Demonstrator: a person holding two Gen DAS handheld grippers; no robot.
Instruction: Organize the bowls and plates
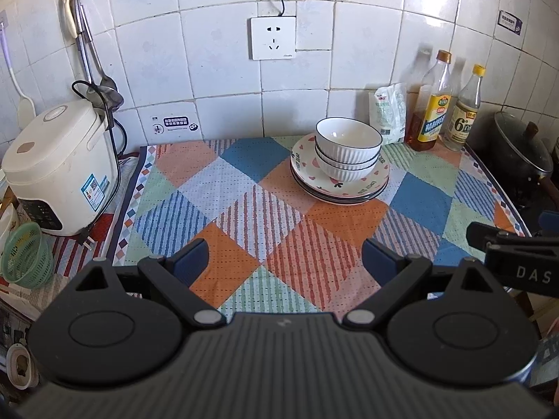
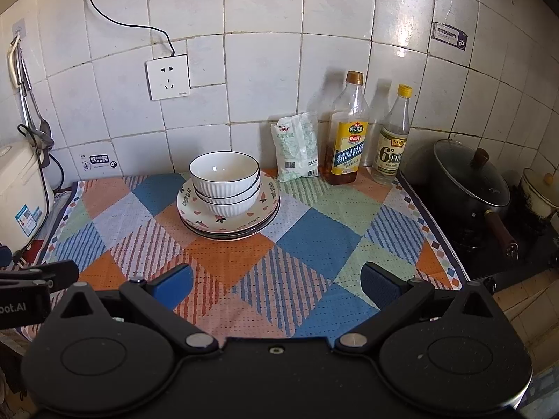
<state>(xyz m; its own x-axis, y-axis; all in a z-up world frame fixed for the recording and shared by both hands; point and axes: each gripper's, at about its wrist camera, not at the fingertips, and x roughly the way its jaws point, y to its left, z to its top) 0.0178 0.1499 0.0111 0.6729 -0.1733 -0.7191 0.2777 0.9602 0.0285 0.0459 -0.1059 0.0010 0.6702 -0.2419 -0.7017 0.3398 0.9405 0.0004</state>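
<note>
Bowls (image 1: 347, 150) sit nested on stacked plates (image 1: 340, 188) at twelve o'clock on the patchwork cloth (image 1: 244, 209), tiled wall (image 1: 216, 80) behind. Cooker (image 1: 59, 167) at nine, bottles (image 1: 431, 111) and pot (image 2: 471, 181) at two. Left gripper (image 1: 284, 262) and right gripper (image 2: 279, 284) hover spread, empty.

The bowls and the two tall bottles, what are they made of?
The bowls look like glazed ceramic: glossy white, ribbed sides, thin dark rims. The bottles are see-through, showing liquid inside; it could be glass or clear plastic, the pictures don't settle it. Their caps look like yellowish plastic.
</note>
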